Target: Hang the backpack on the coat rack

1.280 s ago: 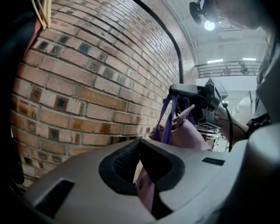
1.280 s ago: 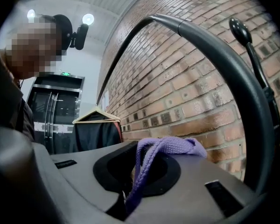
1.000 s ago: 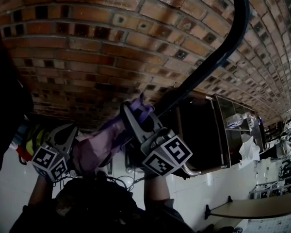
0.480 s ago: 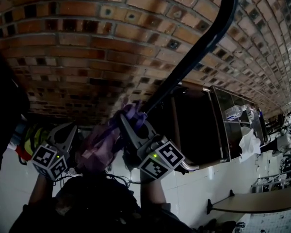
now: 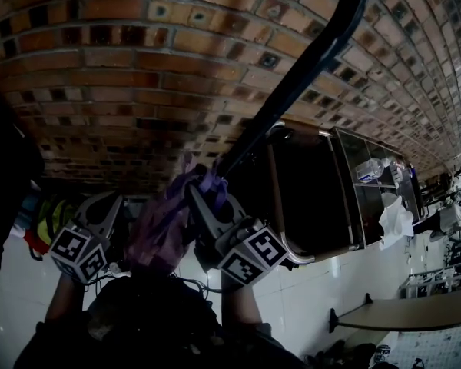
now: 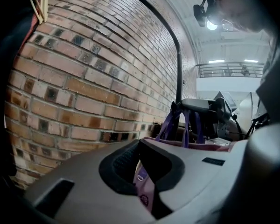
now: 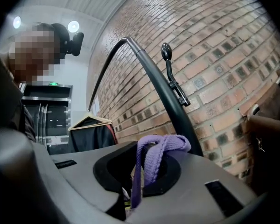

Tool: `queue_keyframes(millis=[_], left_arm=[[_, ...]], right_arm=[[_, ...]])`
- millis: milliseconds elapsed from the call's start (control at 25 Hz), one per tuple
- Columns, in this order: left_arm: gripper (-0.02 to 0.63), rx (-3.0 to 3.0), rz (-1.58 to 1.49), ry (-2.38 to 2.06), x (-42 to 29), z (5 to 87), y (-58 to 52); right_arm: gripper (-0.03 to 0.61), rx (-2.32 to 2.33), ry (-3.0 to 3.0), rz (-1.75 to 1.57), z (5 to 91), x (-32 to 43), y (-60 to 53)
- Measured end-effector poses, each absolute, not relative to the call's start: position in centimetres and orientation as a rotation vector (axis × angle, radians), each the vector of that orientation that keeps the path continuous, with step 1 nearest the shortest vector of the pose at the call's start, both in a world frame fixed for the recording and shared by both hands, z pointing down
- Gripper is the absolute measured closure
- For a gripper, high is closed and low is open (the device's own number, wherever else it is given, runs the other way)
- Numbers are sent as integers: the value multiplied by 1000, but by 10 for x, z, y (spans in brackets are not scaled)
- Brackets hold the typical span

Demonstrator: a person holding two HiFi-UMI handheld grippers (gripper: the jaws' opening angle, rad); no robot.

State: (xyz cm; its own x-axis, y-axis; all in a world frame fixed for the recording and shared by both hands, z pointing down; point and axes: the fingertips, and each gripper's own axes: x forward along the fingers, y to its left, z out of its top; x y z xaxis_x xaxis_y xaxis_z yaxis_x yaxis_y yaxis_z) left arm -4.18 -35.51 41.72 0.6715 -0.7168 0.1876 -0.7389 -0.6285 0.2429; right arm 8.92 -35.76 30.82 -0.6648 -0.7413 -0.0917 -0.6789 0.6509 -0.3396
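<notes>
backpack, purple and pink, held up off the floor between both claws, in front of a brick wall. left claw clenched on the bag's body: in the left gripper view a fold of pink-purple fabric is pinched between its jaws. right claw clenched on the top strap: in the right gripper view the purple webbing loops up out of the closed jaws and flops over the right jaw. coat rack, a black curved pole, runs from the top of the head view down to just beside the right claw; the strap meets the lower pole there, though whether they touch cannot be told. hook, a short black peg with a round knob, juts from the pole higher up, well apart from the strap. dark cabinet with a metal frame stands against the wall to the right. wooden hanger carrying a dark garment shows farther along the wall in the right gripper view.
</notes>
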Motion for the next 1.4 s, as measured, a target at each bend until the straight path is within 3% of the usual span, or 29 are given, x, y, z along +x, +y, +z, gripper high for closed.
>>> queue_keyframes(millis=[840, 1400], left_arm=[[600, 2607, 152, -1103, -29, 435, -336], [600, 2639, 156, -1039, -21, 435, -341]], right_arm=[[551, -1419, 2802, -134, 377, 91, -354], [515, -1501, 2777, -163, 387, 117, -326]])
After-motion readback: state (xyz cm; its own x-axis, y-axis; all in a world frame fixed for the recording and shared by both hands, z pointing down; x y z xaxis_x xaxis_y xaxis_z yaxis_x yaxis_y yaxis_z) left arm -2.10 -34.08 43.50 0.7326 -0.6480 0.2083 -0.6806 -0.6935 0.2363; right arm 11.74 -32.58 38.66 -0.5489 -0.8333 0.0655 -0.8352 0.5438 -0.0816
